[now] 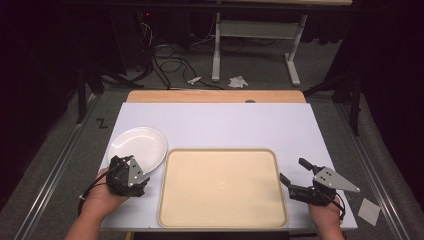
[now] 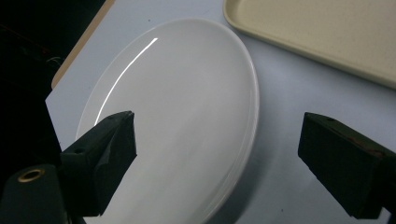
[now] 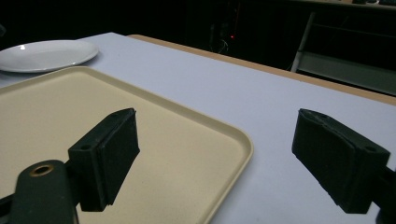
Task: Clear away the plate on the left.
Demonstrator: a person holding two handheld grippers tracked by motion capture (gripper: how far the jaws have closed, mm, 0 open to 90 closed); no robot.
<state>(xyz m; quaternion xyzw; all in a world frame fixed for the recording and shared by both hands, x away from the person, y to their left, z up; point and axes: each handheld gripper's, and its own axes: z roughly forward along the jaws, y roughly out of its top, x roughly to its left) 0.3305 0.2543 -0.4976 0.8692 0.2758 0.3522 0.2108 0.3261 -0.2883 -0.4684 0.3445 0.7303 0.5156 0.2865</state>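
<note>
On the white table top [image 1: 215, 125] you have two things laid out: a round white plate [image 1: 137, 145] at the near left and a beige rectangular tray [image 1: 222, 187] in the middle, right by your edge. The tray's long axis runs left to right across the table, its corners are rounded and a low raised rim goes all round it; its surface looks matte, with nothing lying in it. The plate is glossy and shallow, catching a streak of light, and being round it points no particular way. It lies flat just beside the tray's far-left corner, whether touching it or not is hard to tell.

Your left gripper [image 1: 131, 172] sits at the plate's near edge with its jaws spread wide and gripping nothing; in the left gripper view the plate [image 2: 182, 116] lies between and beyond the black blocks, with the tray's corner [image 2: 317, 32] at upper right. Your right gripper [image 1: 295, 175] hovers just off the tray's right rim, jaws likewise parted and empty; in the right gripper view one jaw hangs over the tray [image 3: 154, 140] and the other over bare table [image 3: 261, 107], the plate [image 3: 46, 55] far off.

Beyond the table, cables [image 1: 167, 62] and a white desk frame [image 1: 255, 45] stand on the grey floor, well clear of your hands
</note>
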